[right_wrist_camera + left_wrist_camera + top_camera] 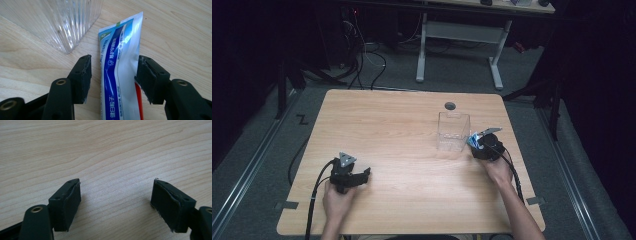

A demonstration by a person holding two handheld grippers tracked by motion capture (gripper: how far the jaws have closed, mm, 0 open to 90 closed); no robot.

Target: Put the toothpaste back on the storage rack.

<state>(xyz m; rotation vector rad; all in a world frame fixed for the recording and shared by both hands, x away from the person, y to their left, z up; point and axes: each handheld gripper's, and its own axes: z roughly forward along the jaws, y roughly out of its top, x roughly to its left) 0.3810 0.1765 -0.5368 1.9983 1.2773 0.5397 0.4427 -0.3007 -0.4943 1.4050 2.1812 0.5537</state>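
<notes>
R. gripper (113, 77) was at the far-right part of the wooden counter (402, 130), held in the person's right hand (501, 170), just right of a clear ribbed plastic container (452, 131). Fingers (82, 77) stood wide, one each side of a blue-and-white toothpaste tube (120, 62). Tube lay flat on the counter, crimped end pointing away from the gripper toward the container's near corner, just beside it; contact betw. tube and container could not be told. Red band visible on the tube nr. the right-hand finger in the right gripper view. A clear gap showed betw. the left-hand finger and the tube; the right-hand finger sat close against the tube's edge, contact not certain. No squeeze on the tube visible. In the high view, a bit of the tube (473, 139) showed at the gripper's (484, 145) front, next to the container.

Container stood upright, open top, nothing seen inside. A dark round grommet (450, 105) sat in the counter behind it.

L. gripper (349, 172) was at the near-left part of the counter, held in the left hand (337, 200), well apart from tube and container. Its fingers (68, 202) stood wide, bare wood betw. them, close over the counter surface.
</notes>
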